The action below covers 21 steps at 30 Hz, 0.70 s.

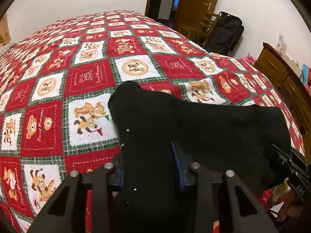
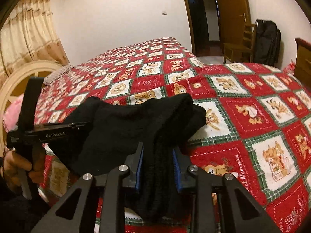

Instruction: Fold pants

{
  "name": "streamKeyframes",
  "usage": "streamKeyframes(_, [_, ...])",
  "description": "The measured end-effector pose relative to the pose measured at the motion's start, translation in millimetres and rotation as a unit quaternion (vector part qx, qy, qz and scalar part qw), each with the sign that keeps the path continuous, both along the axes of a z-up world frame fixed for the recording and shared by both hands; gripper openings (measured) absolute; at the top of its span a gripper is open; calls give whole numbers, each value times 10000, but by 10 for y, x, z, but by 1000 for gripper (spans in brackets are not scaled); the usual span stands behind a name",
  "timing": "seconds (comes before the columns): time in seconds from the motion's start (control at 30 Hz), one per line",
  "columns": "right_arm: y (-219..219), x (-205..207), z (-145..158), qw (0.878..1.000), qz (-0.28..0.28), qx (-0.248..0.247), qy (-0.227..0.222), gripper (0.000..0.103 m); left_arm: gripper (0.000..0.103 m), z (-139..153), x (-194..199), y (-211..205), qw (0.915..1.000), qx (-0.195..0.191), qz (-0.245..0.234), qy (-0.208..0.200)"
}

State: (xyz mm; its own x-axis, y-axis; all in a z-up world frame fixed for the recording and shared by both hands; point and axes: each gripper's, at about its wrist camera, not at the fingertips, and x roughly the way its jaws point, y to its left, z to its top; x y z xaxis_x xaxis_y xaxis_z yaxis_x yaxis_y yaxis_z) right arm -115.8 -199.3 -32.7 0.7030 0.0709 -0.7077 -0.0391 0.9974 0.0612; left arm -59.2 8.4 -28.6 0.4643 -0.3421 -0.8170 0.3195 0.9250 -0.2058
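The black pants hang bunched between my two grippers, a little above the bed. My left gripper is shut on one bunched end of the cloth, which hides most of its blue pads. My right gripper is shut on the other end of the pants, with thick folds between its blue pads. The right gripper shows at the right edge of the left wrist view. The left gripper shows at the left of the right wrist view, held by a hand.
The bed is covered by a red, white and green bear quilt. A wooden cabinet stands at the right. A wooden chair and a black bag stand by the open door. A cream headboard is at the left.
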Motion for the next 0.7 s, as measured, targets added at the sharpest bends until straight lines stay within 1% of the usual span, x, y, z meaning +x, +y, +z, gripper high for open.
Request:
streamKeyframes(0.07, [17,-8,-13,9999,-13,-110,1,27,36,2,-20,-28,9999,89,-30,-77])
streamKeyframes(0.23, [-18,-3,-90,9998,-160,-83,41,27,36,-10,-22,-44,9997,192,-35,-136])
streamKeyframes(0.43, [52,-4,-96,9993,-143,-349,20,27,37,-10,-27,-64,9995,267,-17,-177])
streamKeyframes(0.53, [52,2,-5,9997,-87,-248,-1,26,31,20,-22,-41,9997,183,0,-133])
streamKeyframes(0.6, [81,10,107,9998,-24,-181,-71,26,25,75,-27,-27,9998,109,-28,-151])
streamKeyframes(0.7, [172,35,237,9995,127,-217,-187,26,23,147,-13,18,9999,-25,-5,-156])
